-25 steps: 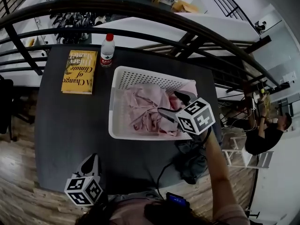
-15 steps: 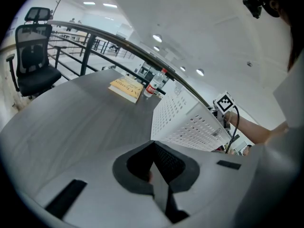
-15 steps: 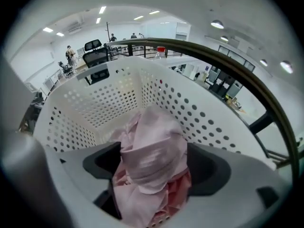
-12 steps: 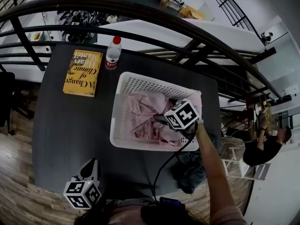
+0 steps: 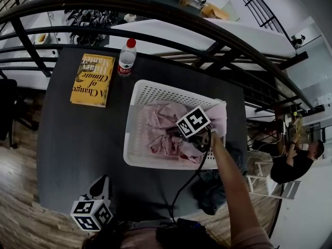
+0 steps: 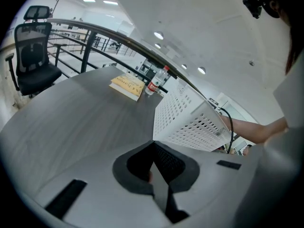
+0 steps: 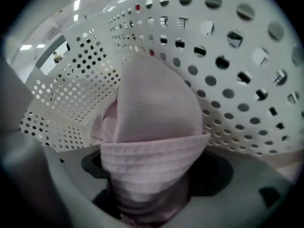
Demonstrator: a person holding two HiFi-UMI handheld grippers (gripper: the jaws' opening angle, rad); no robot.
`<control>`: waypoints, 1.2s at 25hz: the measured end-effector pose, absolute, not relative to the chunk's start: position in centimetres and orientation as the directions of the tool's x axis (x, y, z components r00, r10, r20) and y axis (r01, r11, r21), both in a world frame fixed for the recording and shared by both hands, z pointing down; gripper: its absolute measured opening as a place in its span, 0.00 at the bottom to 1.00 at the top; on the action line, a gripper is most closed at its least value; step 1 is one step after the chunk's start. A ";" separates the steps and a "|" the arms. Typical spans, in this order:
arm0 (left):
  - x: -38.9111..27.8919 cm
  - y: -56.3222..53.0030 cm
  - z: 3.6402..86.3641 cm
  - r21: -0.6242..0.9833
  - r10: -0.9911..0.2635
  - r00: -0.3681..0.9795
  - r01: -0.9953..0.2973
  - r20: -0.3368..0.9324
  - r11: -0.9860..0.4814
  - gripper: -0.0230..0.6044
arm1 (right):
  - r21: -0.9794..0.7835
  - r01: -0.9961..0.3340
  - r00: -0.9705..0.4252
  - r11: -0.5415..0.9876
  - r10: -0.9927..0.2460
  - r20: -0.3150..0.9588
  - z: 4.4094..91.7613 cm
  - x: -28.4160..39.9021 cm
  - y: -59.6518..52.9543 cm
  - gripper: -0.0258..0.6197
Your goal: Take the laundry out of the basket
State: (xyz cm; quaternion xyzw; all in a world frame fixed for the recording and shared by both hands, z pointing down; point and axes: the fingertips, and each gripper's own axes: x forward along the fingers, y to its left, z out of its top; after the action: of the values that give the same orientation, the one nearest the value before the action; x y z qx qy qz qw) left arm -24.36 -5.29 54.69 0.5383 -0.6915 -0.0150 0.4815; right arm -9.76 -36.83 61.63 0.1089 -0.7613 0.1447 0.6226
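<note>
Head view takes in one dark table [image 5: 78, 139]; its near right corner is covered by the person's arm [image 5: 228, 180] and a dark heap of cloth [image 5: 210, 188], and what that cloth is cannot be made out. One white perforated laundry basket [image 5: 155, 93] stands toward the table's right edge. It holds crumpled pink laundry [image 5: 158, 123], with one fold draped over the basket's far right corner. How many pieces make up the pile cannot be told.

The right gripper [image 5: 181, 136] points steeply down inside the basket, and from above its marker cube [image 5: 193, 122] covers most of its jaws. In the right gripper view the pink laundry fills the gap between the jaws, which have just been opening and stand wide, not clamped on the fabric. The left gripper [image 5: 102, 180] hovers at the table's near left corner, its jaws together with nothing between them.

One yellow book [image 5: 92, 79] lies near the far left corner. One water bottle [image 5: 126, 58] with a red cap stands just beside it at the far edge.
</note>
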 end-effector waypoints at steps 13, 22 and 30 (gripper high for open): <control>-23.8 -5.7 55.3 0.551 -0.754 0.072 -0.728 0.653 0.408 0.03 | -0.153 -0.370 -0.146 0.916 0.105 0.984 64.3 -10.2 -35.8 0.65; -24.1 -5.0 54.1 0.559 -0.775 0.063 -0.729 0.629 0.395 0.03 | -0.025 -0.329 -0.174 0.944 -0.034 0.984 62.4 -10.3 -35.6 0.41; -24.5 -4.6 52.2 0.564 -0.802 0.066 -0.745 0.594 0.357 0.03 | 0.071 -0.368 -0.250 0.927 -0.172 0.953 57.7 -9.7 -36.0 0.33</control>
State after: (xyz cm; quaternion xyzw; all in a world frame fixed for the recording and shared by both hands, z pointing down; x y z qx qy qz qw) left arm -24.52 -4.63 52.16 0.5662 -0.6828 -0.0308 0.4607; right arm -9.67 -36.04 57.74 0.1718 -0.7861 0.0832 0.5879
